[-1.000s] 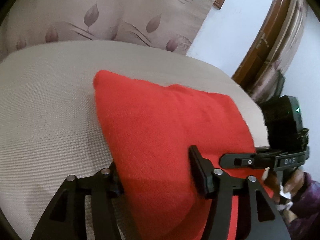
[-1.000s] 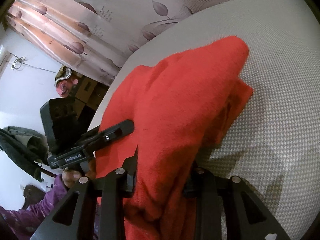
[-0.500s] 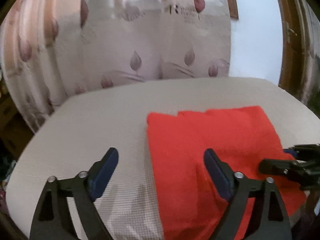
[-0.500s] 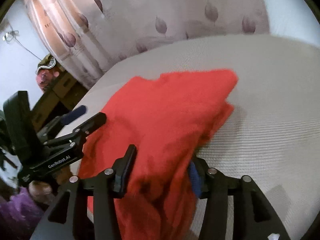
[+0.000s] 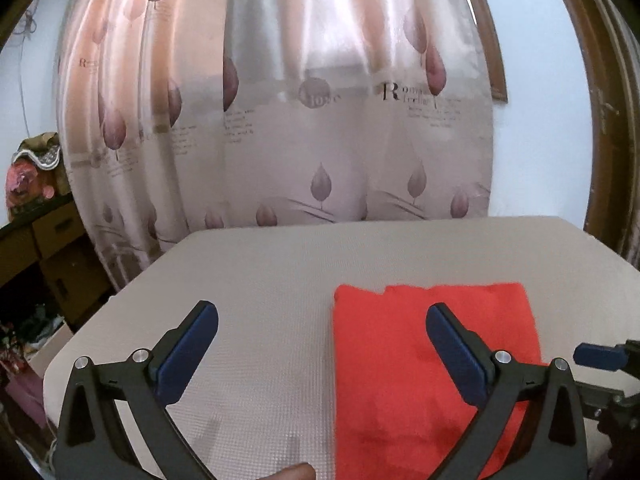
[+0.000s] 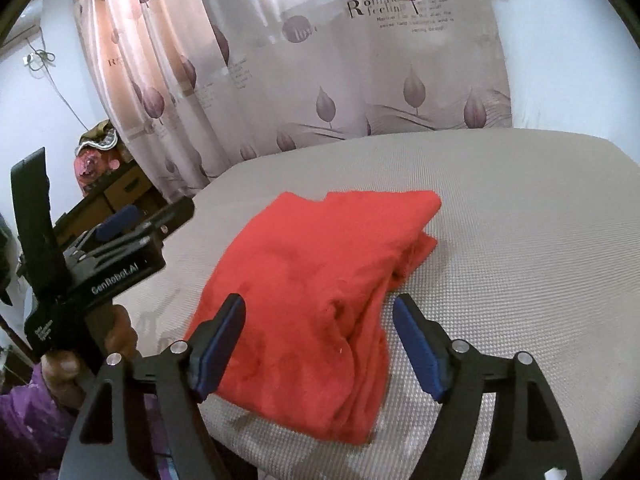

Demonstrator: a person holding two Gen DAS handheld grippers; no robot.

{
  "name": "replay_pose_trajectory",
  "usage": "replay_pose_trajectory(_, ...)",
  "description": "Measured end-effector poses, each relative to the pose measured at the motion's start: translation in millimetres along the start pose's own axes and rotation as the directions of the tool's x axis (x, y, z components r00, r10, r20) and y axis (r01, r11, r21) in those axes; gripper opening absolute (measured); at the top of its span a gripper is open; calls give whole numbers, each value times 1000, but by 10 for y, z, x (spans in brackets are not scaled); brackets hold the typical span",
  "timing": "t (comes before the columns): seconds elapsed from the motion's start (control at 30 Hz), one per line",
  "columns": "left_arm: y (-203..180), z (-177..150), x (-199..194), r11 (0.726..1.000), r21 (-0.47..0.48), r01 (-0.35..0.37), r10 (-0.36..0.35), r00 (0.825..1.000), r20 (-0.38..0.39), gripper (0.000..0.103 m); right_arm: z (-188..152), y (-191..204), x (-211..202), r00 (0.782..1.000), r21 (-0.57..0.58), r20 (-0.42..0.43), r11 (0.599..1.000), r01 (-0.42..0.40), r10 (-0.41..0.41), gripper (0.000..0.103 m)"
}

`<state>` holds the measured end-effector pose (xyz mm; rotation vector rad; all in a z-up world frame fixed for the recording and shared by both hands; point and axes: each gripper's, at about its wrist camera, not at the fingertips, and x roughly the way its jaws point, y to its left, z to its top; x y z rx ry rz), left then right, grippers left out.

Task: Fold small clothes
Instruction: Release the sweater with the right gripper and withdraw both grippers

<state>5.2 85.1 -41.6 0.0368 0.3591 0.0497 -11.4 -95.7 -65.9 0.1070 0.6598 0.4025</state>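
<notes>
My left jaws (image 5: 322,344) are opening wide over bare cover, nothing between them; my right jaws (image 6: 319,342) are opening too, pads clear of the folded red fleece garment (image 6: 320,292) lying on the beige woven-covered counter (image 6: 520,220) before a leaf-printed curtain (image 5: 320,120).

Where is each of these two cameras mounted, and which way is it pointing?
Left wrist: rides on the left claw, looking along its opening fingers at the red garment, the grey surface and the curtain.
Right wrist: rides on the right claw, also opening, garment lying free between its fingers; at left, the left claw held by a hand.
Shared: garment, surface, curtain.
</notes>
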Motion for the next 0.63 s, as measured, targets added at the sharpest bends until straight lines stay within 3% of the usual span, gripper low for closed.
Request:
replay_pose_trajectory(0.3, 44, 19, -104, 999, -24, 42, -42, 999, 13, 103, -17, 66, -49, 1000, -18, 5, 1000, -1, 1, 76)
replay_pose_trajectory(0.4, 53, -4, -112, 999, -37, 7, -6, 1000, 28, 103, -15, 69, -42, 1000, -16, 0, 1000, 2, -2, 76)
replay_pose_trajectory(0.63, 49, -21, -54, 999, -48, 18, -19, 1000, -16, 103, -22, 144, -62, 1000, -40, 10, 999, 25, -25, 79)
